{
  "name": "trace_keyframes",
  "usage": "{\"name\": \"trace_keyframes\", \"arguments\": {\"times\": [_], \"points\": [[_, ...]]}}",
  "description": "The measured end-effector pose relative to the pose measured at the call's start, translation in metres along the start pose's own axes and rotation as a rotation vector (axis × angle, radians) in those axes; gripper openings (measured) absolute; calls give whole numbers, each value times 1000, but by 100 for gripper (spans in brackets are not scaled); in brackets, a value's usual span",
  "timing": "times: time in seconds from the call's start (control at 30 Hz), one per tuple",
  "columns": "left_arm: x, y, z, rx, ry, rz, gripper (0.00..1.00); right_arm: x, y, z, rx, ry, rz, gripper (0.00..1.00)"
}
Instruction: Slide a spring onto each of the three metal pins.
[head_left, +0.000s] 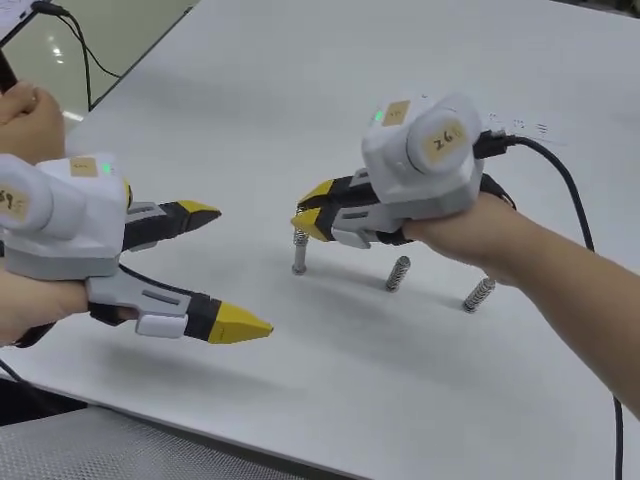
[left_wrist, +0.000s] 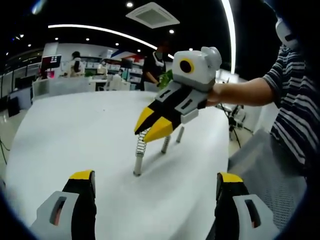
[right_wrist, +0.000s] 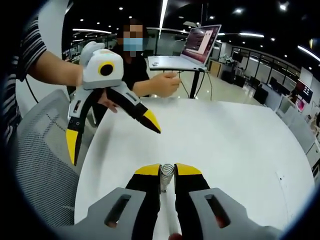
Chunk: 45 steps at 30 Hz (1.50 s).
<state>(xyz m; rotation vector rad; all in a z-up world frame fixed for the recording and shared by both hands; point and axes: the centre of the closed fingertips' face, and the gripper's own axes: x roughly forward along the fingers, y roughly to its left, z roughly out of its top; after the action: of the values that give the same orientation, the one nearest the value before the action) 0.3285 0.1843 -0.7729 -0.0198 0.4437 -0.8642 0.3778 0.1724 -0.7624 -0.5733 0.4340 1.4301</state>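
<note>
Three metal pins stand in a row on the white table (head_left: 300, 100). The middle pin (head_left: 398, 272) and the right pin (head_left: 478, 294) each wear a spring. My right gripper (head_left: 306, 216) is shut on a third spring (head_left: 299, 238), holding it on the top of the left pin (head_left: 299, 260). The right gripper view has that spring (right_wrist: 167, 172) squeezed between the yellow tips of the right gripper (right_wrist: 167, 171). From the left gripper view, the spring (left_wrist: 141, 142) sits partway down the pin (left_wrist: 137, 165). My left gripper (head_left: 222, 266) hangs open to the left, apart from the pins.
A black cable (head_left: 85, 60) runs along the table's far left edge, and another cable (head_left: 570, 190) trails from the right gripper. A grey mesh chair (right_wrist: 35, 165) stands at the near edge. A person sits at a laptop (right_wrist: 202, 42) beyond the table.
</note>
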Motion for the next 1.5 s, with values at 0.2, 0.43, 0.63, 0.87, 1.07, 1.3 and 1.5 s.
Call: {"name": "trace_keyframes", "arguments": {"times": [0.2,0.43,0.63,0.87,1.07,1.3,1.5], "points": [[-1,1,-1,-6,-1,3,98,3,-4,-7,1,13,0,7],[0,0,-3,-7,3,-2,98,10,-2,-13,-3,27,5,7],[1,-1,-3,-7,5,-3,98,20,5,-24,-35,61,22,7],[1,-2,-3,-6,4,-6,98,31,8,-37,-88,89,22,7],[1,-3,-4,-9,5,-6,97,36,6,-45,-76,105,18,7],[2,-4,-4,-11,7,-8,97,36,6,-44,-79,98,7,8],[7,-6,2,-6,0,-15,97,30,2,-37,-53,60,-10,13]]}}
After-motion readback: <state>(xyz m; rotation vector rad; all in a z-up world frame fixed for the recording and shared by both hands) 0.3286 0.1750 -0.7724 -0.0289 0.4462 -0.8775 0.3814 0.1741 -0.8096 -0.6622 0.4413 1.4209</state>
